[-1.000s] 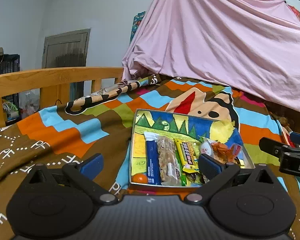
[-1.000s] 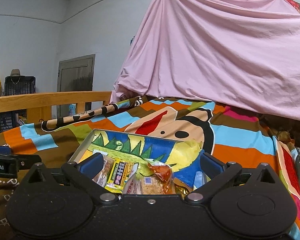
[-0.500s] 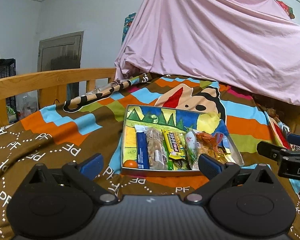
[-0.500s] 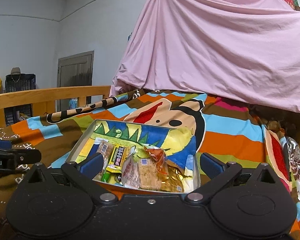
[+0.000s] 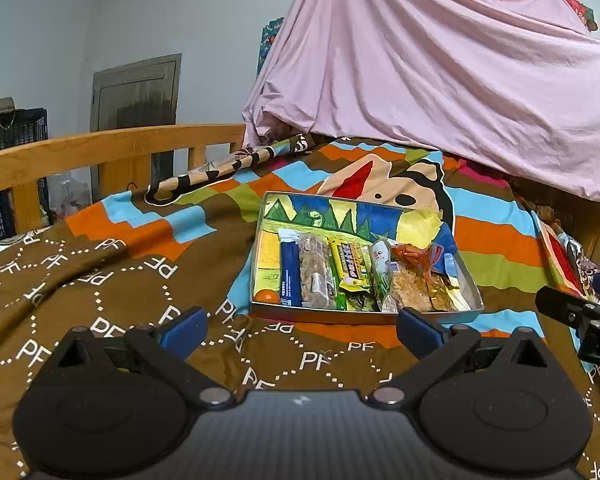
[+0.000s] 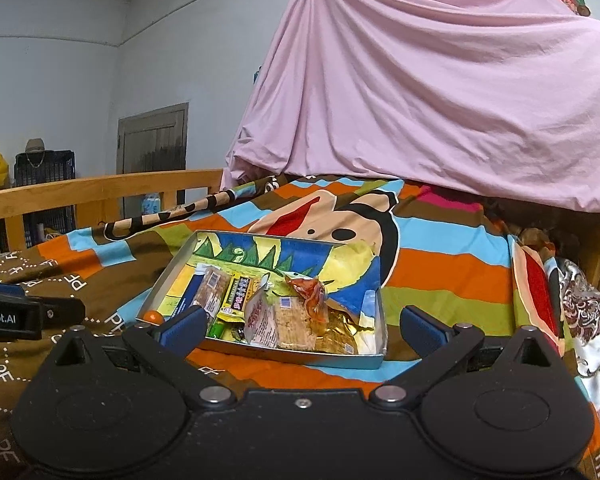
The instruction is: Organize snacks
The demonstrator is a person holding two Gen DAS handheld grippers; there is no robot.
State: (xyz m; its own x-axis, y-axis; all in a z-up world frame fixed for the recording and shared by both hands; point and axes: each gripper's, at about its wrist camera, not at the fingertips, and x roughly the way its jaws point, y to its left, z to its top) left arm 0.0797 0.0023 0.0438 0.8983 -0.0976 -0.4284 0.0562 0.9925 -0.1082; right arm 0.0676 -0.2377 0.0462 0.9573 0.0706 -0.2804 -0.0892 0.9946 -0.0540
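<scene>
1. Both grippers have drawn back from the snack tin since a second ago: it then sat right at the fingertips, and it now lies further off at mid-frame with more blanket showing in front of it.
2. Left gripper (image 5: pixel 298 326): jaws spread wide, holding nothing, low in the frame above the brown blanket (image 5: pixel 100 300).
3. Right gripper (image 6: pixel 300 322): jaws just as wide and empty; its left blue fingertip (image 6: pixel 182 326) overlaps the tin's near corner in the picture, though I cannot tell whether it touches.
4. Snack tin (image 5: pixel 260 276) rests on the blanket at centre frame, its painted floor bare at the far end.
5. Snacks are packed along its near end: a blue packet (image 5: pixel 289 276), a nut bar (image 5: pixel 316 270), a yellow bar (image 5: pixel 350 266) and an orange wrapper (image 5: pixel 414 256), side by side.
6. Behind, a pink sheet (image 5: pixel 440 80) fills the upper right; a wooden bed rail (image 5: pixel 100 150) crosses the left.
</scene>
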